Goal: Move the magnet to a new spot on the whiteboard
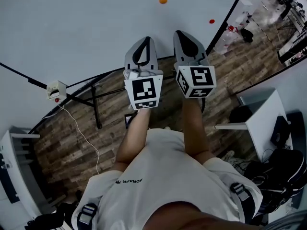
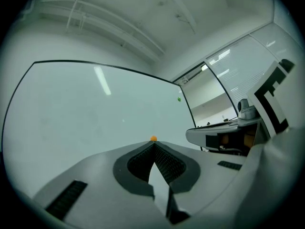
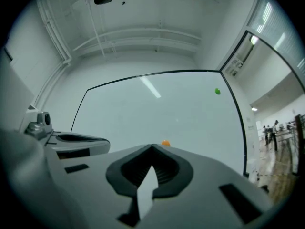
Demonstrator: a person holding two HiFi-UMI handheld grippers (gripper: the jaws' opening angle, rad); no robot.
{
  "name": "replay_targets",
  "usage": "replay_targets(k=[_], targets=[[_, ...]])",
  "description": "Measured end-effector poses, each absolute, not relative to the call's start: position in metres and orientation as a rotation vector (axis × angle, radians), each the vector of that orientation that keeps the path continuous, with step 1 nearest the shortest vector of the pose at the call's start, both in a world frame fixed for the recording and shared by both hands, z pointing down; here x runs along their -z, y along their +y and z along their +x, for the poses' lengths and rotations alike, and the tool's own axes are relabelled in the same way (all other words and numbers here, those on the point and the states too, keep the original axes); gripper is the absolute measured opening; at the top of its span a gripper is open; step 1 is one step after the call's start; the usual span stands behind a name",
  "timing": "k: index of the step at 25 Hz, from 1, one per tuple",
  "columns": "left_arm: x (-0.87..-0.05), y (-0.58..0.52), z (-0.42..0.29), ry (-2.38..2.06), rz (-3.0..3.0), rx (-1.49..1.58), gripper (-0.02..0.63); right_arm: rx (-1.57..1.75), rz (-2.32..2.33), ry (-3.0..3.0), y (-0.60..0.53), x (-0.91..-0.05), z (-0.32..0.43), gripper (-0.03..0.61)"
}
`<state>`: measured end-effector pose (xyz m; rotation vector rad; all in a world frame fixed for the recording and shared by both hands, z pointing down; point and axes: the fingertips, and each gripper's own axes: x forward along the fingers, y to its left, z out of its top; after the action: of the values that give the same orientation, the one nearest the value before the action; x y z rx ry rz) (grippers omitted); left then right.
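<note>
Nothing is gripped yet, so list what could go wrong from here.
Left gripper and right gripper are both shut; arriving like that could shove the orange magnet instead of gripping it. They sit side by side and could bump. A green magnet shares the whiteboard; the wrong one might get taken.

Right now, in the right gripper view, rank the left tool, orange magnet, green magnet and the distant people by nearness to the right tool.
1. Left tool: alongside, left.
2. Orange magnet: straight ahead, low on the whiteboard.
3. Green magnet: upper right of the board.
4. People: far right, beyond the board.
</note>
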<state>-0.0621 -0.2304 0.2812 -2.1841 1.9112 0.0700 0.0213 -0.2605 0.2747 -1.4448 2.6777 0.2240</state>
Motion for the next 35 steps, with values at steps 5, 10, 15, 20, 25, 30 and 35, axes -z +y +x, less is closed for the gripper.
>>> replay_targets(k=[5,10,15,20,25,30,35], targets=[[-0.277,-0.248,-0.067,1.885,-2.212,-0.099,0.003,-0.227,-1.479,2.645,-0.282,-0.262,0.019,0.014],[-0.280,-0.265,-0.069,1.867,-2.231,-0.107,0.003,-0.220,-1.484,2.669,-0.304,-0.263,0.010,0.013],[-0.274,-0.267,-0.068,1.842,-2.223,-0.111,0.003,-0.219,-1.471,2.691,-0.316,-0.261,0.003,0.014],[-0.274,-0.273,-0.078,1.850,-2.207,-0.114,0.003,-0.187,-1.513,2.696,-0.335,-0.268,-0.001,0.014],[-0.276,-0.283,-0.083,1.847,-2.208,-0.113,0.002,-0.170,-1.549,2.676,-0.354,-0.270,-0.001,0.014],[-0.275,-0.289,-0.083,1.839,-2.209,-0.112,0.003,-0.155,-1.556,2.671,-0.365,-0.272,-0.001,0.014],[-0.277,-0.291,-0.080,1.828,-2.210,-0.102,0.003,-0.157,-1.565,2.671,-0.374,-0.271,-0.002,0.014]])
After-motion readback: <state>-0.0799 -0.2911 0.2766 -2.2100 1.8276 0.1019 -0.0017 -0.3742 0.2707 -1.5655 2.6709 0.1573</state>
